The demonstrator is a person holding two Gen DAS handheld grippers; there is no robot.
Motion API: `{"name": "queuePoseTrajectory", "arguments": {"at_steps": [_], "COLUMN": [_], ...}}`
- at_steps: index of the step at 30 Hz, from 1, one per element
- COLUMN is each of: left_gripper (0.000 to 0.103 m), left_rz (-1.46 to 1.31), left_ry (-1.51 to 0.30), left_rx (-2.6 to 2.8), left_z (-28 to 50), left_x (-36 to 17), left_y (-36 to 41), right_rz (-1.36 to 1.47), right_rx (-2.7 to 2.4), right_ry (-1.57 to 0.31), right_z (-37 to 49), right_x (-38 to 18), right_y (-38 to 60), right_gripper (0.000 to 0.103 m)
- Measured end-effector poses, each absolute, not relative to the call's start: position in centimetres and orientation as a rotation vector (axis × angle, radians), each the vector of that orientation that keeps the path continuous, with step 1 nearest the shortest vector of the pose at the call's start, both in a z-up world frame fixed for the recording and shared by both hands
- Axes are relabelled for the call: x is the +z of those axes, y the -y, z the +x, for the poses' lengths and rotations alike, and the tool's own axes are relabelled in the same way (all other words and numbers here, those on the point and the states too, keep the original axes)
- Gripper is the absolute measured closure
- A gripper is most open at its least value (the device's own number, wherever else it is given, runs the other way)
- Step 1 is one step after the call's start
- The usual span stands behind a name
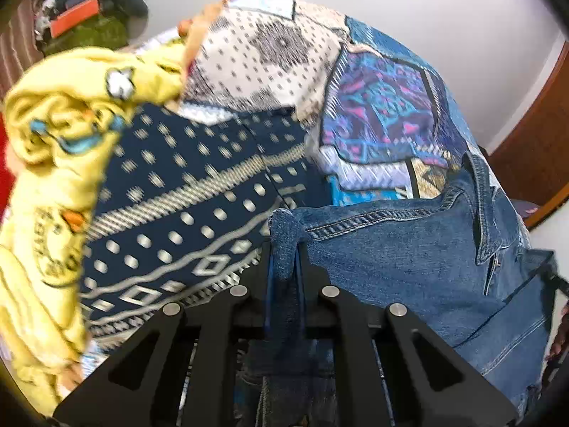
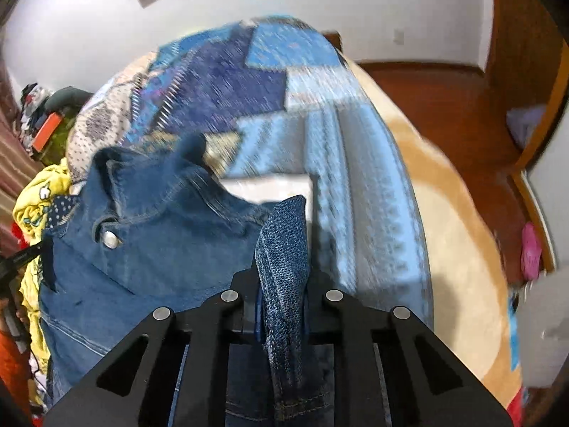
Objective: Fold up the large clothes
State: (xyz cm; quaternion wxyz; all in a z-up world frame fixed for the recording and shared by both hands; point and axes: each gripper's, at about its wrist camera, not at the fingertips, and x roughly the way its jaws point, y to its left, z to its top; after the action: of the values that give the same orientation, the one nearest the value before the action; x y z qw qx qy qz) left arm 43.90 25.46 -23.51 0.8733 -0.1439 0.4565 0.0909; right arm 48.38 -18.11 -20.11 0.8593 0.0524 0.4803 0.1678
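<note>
1. Bed (image 1: 227, 185), patchwork quilt cover: carries all clothes; yellow garment (image 1: 53, 149) heaped unfolded along its left edge.
2. Denim jacket (image 1: 409, 249): hangs lifted over the near edge of the bed, collar up, snap button showing in right wrist view. Long axis apparently vertical, hem end hidden.
3. Progress, judged: early, no fold visible yet; laying flat and folding remain.
4. Left gripper (image 1: 284, 259): jaws clamped on a denim bunch.
5. Right gripper (image 2: 282, 267): jaws pinched on a denim edge.
</note>
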Motion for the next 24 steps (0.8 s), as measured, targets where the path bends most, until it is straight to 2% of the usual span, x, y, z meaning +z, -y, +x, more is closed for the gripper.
{"name": "queuePoseTrajectory", "arguments": {"at_steps": [6,11,15,17,18,19,21,22,24], "left_gripper": [0.093,0.092,0.088,0.084,0.082,0.078,0.075,0.072,0.059], "left_rz": [-0.290,-0.316,-0.229,-0.194,-0.168,-0.149,-0.124,-0.118,-0.102], "left_ry": [-0.954,-1.011,-1.034,-1.045,-1.054,-1.061,-1.062,-1.059,-1.046], "left_rx": [0.258,0.258,0.275,0.285,0.296,0.307,0.313,0.307,0.297], "left_z": [44.7,45.7,46.0,46.0,45.8,45.8,45.3,45.0,44.2], "left_x": [-23.0,-25.4,-26.5,-26.6,-26.4,-26.2,-25.3,-24.8,-23.4], "left_y": [-27.6,-28.8,-27.8,-27.4,-27.2,-27.0,-26.5,-26.2,-25.5], "right_rz": [0.082,0.043,0.000,-0.015,-0.022,-0.031,-0.039,-0.032,-0.016], "right_rx": [0.366,0.332,0.311,0.301,0.292,0.280,0.255,0.259,0.274], "right_ry": [-0.953,-1.018,-1.053,-1.068,-1.082,-1.096,-1.112,-1.105,-1.092], "right_z": [51.7,53.7,53.8,53.6,53.5,53.5,53.1,52.8,51.9], "right_x": [-18.3,-21.4,-23.5,-24.0,-24.0,-24.0,-23.3,-22.8,-21.4], "right_y": [15.6,14.1,14.0,14.3,14.5,14.5,14.9,15.2,15.7], "right_gripper": [0.089,0.089,0.085,0.079,0.070,0.056,0.039,0.039,0.038]}}
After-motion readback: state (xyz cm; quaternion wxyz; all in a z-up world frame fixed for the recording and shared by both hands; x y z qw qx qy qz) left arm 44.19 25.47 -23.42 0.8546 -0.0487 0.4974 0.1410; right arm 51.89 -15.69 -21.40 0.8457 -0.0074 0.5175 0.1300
